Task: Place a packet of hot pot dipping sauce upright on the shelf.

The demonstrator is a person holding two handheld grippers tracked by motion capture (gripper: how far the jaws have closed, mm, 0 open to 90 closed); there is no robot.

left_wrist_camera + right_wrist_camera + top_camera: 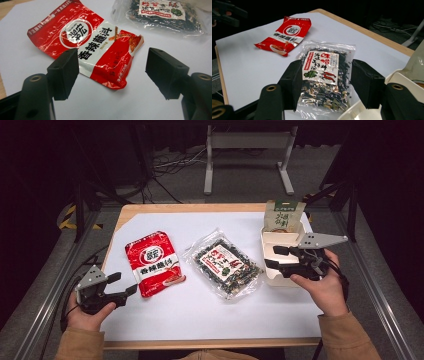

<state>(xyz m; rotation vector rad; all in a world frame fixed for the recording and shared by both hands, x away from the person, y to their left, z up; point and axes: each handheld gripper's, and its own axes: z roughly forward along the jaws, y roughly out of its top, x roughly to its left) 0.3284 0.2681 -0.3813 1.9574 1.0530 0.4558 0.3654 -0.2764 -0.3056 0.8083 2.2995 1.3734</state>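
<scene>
A red seasoning packet [152, 262] lies flat on the white sheet, left of centre. A clear packet of dark dried seaweed [225, 262] lies in the middle. My left gripper [123, 283] stands open just left of the red packet's near end, with nothing between its fingers. In the left gripper view the red packet [92, 42] lies ahead of the wide-apart jaws. My right gripper [271, 257] is open above the left rim of a white box [267, 237]. In the right gripper view the seaweed packet [324, 75] lies on the table beyond my right gripper [325, 82].
A beige and green pouch [284, 216] stands at the far end of the white box. The sheet covers a wooden table [150, 209] with bare wood along the edges. Metal frame rails run down both sides. Cables lie on the floor beyond.
</scene>
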